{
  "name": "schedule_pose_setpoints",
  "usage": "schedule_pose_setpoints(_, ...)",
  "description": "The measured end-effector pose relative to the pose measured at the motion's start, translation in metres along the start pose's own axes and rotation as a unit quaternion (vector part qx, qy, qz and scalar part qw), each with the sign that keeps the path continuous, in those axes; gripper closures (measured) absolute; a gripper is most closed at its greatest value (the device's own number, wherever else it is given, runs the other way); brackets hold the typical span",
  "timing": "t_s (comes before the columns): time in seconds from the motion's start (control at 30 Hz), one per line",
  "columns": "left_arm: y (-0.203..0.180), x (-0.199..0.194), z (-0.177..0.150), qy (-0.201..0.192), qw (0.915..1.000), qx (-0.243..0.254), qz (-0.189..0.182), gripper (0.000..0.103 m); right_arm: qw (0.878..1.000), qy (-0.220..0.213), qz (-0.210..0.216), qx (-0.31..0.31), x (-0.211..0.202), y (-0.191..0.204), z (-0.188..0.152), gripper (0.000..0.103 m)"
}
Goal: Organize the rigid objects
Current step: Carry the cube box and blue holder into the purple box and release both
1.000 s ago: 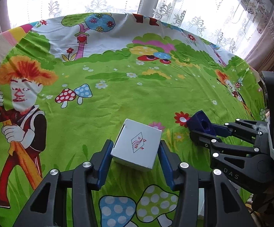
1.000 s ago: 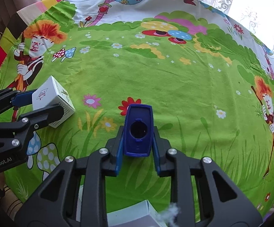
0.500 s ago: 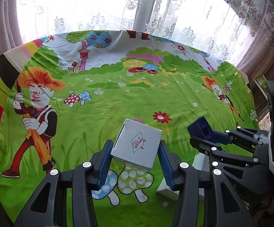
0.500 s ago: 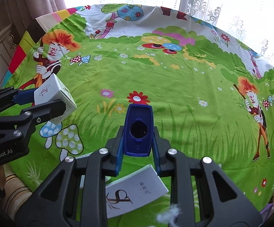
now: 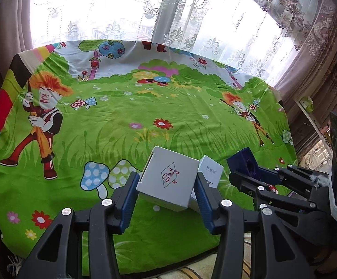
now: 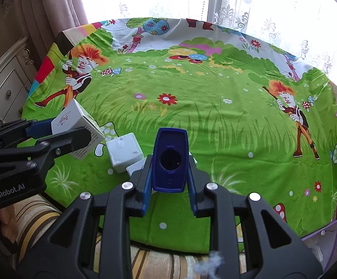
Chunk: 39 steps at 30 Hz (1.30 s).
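Observation:
My left gripper (image 5: 166, 186) is shut on a white cube box (image 5: 168, 176) with a red diamond logo and holds it above the near edge of the table; the box also shows in the right wrist view (image 6: 75, 125). My right gripper (image 6: 169, 162) is shut on a dark blue plastic piece (image 6: 170, 158) with a round hole, also in the left wrist view (image 5: 245, 162). A second white box (image 6: 124, 152) lies on the cloth below and between the grippers, partly hidden in the left wrist view (image 5: 209, 171). Another white box (image 6: 137, 168) lies behind my right fingers.
The round table carries a bright green cartoon cloth (image 6: 214, 116). Lace curtains and a window (image 5: 145, 18) stand behind it. A white cabinet (image 6: 5, 86) is at the left. A striped cushion (image 6: 159, 262) lies below the near edge. A purple-edged box (image 6: 324, 239) sits at the lower right.
Both grippers have pulled back and up from the table with their objects still held. More of the table and the near edge now show, and the white boxes on the cloth have come into view.

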<state>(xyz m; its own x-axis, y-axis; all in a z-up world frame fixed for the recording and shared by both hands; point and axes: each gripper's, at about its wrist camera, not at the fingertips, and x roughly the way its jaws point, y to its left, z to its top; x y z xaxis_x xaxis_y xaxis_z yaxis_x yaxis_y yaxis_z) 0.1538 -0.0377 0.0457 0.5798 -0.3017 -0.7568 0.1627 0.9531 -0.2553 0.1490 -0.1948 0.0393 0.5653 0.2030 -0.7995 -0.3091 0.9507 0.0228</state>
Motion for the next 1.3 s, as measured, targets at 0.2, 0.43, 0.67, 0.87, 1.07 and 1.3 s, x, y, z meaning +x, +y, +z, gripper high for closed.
schedule_pose_setpoints(0.2, -0.026, -0.017, -0.022, -0.004, 0.9998, 0.003, -0.017, 0.054, 1.0, -0.003, -0.003, 0.016, -0.024, -0.009, -0.031, 0.073)
schedule_pose_setpoints(0.43, -0.06, -0.029, -0.047, 0.001, 0.9991, 0.012, -0.04, 0.054, 0.999, -0.008, -0.007, 0.032, -0.052, -0.024, -0.063, 0.073)
schedule_pose_setpoints(0.67, -0.104, -0.035, -0.067, 0.013, 0.9966, 0.044, -0.068, 0.054, 0.998, -0.014, -0.021, 0.051, -0.081, -0.051, -0.093, 0.073)
schedule_pose_setpoints(0.87, -0.143, -0.034, -0.082, 0.029, 0.9918, 0.076, -0.098, 0.054, 0.996, -0.017, -0.044, 0.077, -0.106, -0.087, -0.119, 0.073)
schedule_pose_setpoints(1.07, -0.179, -0.033, -0.097, 0.046, 0.9858, 0.109, -0.119, 0.054, 0.99, -0.017, -0.07, 0.118, -0.126, -0.129, -0.146, 0.073)
schedule_pose_setpoints(1.3, -0.209, -0.033, -0.108, 0.061, 0.9796, 0.134, -0.137, 0.054, 0.981, -0.015, -0.106, 0.163, -0.146, -0.175, -0.172, 0.073)
